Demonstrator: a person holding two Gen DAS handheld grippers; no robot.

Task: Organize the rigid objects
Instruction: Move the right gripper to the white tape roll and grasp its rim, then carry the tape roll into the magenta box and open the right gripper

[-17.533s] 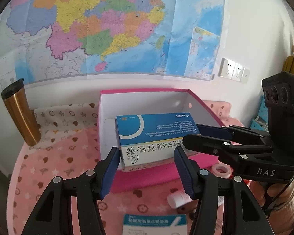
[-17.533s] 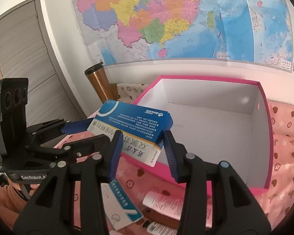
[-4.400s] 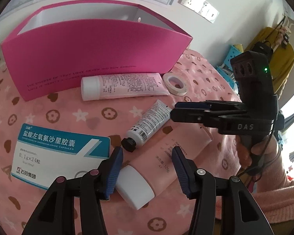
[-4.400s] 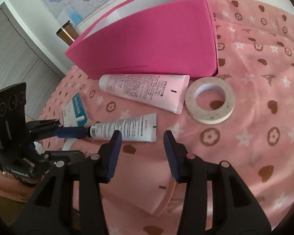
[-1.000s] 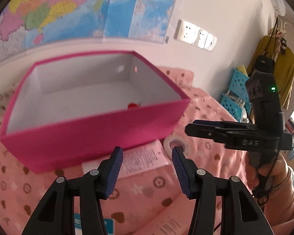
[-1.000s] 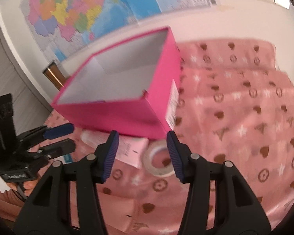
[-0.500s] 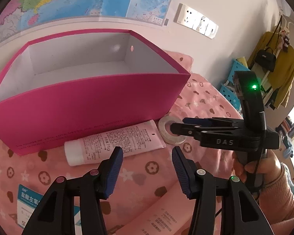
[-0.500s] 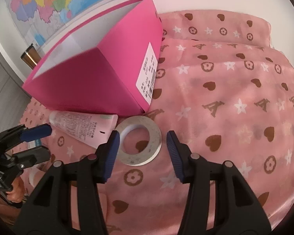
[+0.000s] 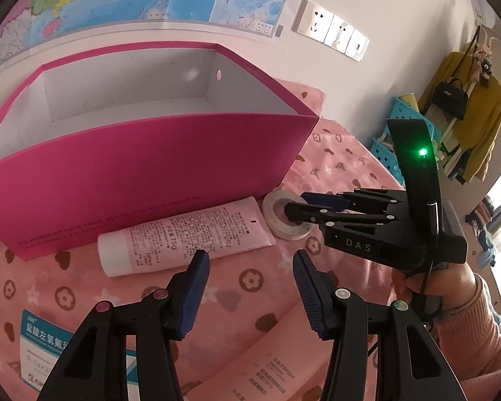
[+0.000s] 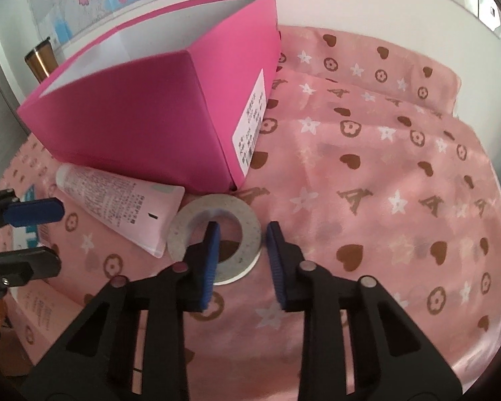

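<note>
A white tape roll (image 10: 197, 224) lies flat on the pink cloth by the corner of the pink box (image 10: 143, 123). My right gripper (image 10: 242, 244) is open, with its left finger over the roll's hole and its right finger outside the rim; it also shows in the left wrist view (image 9: 295, 205) over the roll (image 9: 271, 204). A pink tube (image 9: 183, 237) lies along the box's front wall (image 9: 143, 173). My left gripper (image 9: 250, 270) is open and empty, above the cloth just in front of the tube.
A larger pink tube (image 9: 264, 364) and a blue-and-white medicine box (image 9: 40, 344) lie near the front edge. A bronze tumbler (image 10: 41, 58) stands behind the box. The box stands against the wall with the map.
My right gripper has come down onto the tape roll, one finger now over its hole. The left gripper has moved closer to the pink tube.
</note>
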